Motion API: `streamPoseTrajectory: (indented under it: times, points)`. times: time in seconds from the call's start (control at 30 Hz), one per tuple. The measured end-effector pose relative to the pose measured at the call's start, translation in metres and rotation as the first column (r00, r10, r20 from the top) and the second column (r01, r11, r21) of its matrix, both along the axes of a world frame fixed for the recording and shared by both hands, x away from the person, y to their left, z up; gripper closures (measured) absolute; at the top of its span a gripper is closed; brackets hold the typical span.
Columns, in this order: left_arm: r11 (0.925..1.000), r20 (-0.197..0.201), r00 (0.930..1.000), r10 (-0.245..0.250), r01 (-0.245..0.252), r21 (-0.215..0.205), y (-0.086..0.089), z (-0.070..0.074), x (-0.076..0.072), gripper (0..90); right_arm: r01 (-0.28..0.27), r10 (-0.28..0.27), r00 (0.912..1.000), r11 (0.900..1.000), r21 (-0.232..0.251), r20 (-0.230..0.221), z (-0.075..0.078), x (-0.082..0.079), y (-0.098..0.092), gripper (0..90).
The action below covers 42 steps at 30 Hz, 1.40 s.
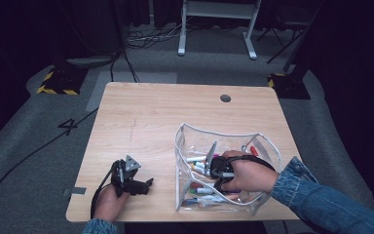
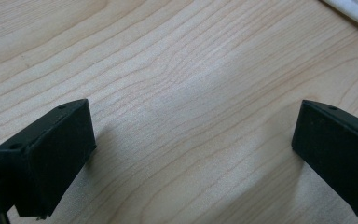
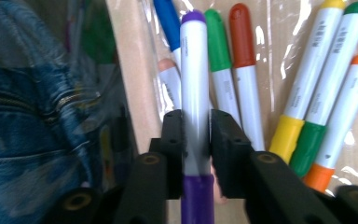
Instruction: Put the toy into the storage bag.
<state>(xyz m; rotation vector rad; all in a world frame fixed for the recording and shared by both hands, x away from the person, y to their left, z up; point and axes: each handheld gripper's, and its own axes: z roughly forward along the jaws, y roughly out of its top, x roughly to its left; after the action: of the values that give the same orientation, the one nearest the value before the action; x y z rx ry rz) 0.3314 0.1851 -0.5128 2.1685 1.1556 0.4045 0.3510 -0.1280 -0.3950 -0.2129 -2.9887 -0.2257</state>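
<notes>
Dark curtains and grey carpet ring a pale wooden table (image 1: 151,126), with cables trailing across the floor and a white desk frame (image 1: 217,27) standing at the far side. On the near right of the tabletop sits a clear plastic pouch (image 1: 268,146) with a white zip edge, its mouth gaping upward, and the person's right hand (image 1: 248,175), denim sleeve (image 1: 321,200) behind it, is plunged down inside it with the right gripper (image 3: 196,126). Look along that gripper's own view: the two black jaws are clamped on a purple marker (image 3: 194,70), white barrel pinched squarely between the pads, purple cap pointing away, purple end back toward the camera. Just past it, lying on the pouch's floor, are a green-capped marker (image 3: 218,42) and a red-capped marker (image 3: 242,42) side by side, a blue one (image 3: 168,18) to the left, and off to the right a fan of yellow (image 3: 307,74), green (image 3: 335,70) and orange (image 3: 354,93) markers. Over on the near left of the table, well apart from the pouch, the left hand (image 1: 108,202) holds the left gripper (image 1: 148,185) low over bare wood, its jaws standing wide apart with nothing between them, only wood grain showing in its own view, and a sliver of the pouch's white edge (image 2: 349,7) at the far right corner.
</notes>
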Motion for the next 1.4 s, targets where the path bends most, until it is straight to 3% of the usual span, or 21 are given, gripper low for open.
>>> streamPoseTrajectory:
  times: [0.07,0.2,0.3,0.43,0.63,0.87,1.03,1.17,1.2,1.23,1.3,1.4]
  points:
    - [1.0,0.0,1.0,0.0,0.0,0.0,0.0,0.0,0.0,0.0,0.005,-0.006,0.9995,1.0,0.027,0.031,-0.001,0.002,0.0,63.5]
    - [1.0,0.0,1.0,0.0,0.0,0.0,0.0,0.0,0.0,0.0,-0.004,-0.006,0.991,0.997,0.077,0.134,0.008,0.006,-0.005,55.9]
    - [1.0,0.0,1.0,0.0,0.0,0.0,0.0,0.0,0.0,0.0,0.04,-0.063,0.9876,0.987,0.157,0.143,0.019,0.007,-0.01,52.9]
    - [1.0,0.0,1.0,0.0,0.0,0.0,0.0,0.0,0.0,0.0,0.068,-0.118,0.977,0.962,0.264,0.178,0.04,0.008,-0.02,50.2]
    - [1.0,0.0,1.0,0.0,0.0,0.0,0.0,0.0,0.0,0.0,0.093,-0.188,0.9562,0.921,0.377,0.224,0.072,0.009,-0.038,49.0]
    - [1.0,0.0,1.0,0.0,0.0,0.0,0.0,0.0,0.0,0.0,0.142,-0.293,0.925,0.857,0.495,0.242,0.111,0.008,-0.067,47.6]
    - [1.0,0.0,1.0,0.0,0.0,0.0,0.0,0.0,0.0,0.0,0.2,-0.389,0.8848,0.816,0.543,0.257,0.129,0.013,-0.095,47.4]
    - [1.0,0.0,1.0,0.0,0.0,0.0,0.0,0.0,0.0,0.0,0.257,-0.461,0.8487,0.787,0.56,0.258,0.131,0.02,-0.118,47.5]
    - [1.0,0.0,1.0,0.0,0.0,-0.001,0.0,0.0,0.0,0.0,0.28,-0.486,0.836,0.777,0.563,0.255,0.13,0.024,-0.126,47.5]
    - [1.0,0.0,1.0,0.0,0.0,0.0,0.0,0.0,0.0,0.0,0.289,-0.495,0.8312,0.773,0.565,0.253,0.129,0.026,-0.13,47.5]
    - [1.0,0.0,1.0,0.0,0.0,0.0,0.0,0.0,0.0,0.0,0.318,-0.53,0.8085,0.76,0.567,0.256,0.128,0.03,-0.141,47.7]
    - [1.0,0.0,1.0,0.0,0.0,0.0,0.0,0.0,0.0,0.0,0.372,-0.583,0.7652,0.747,0.552,0.274,0.125,0.037,-0.157,48.0]
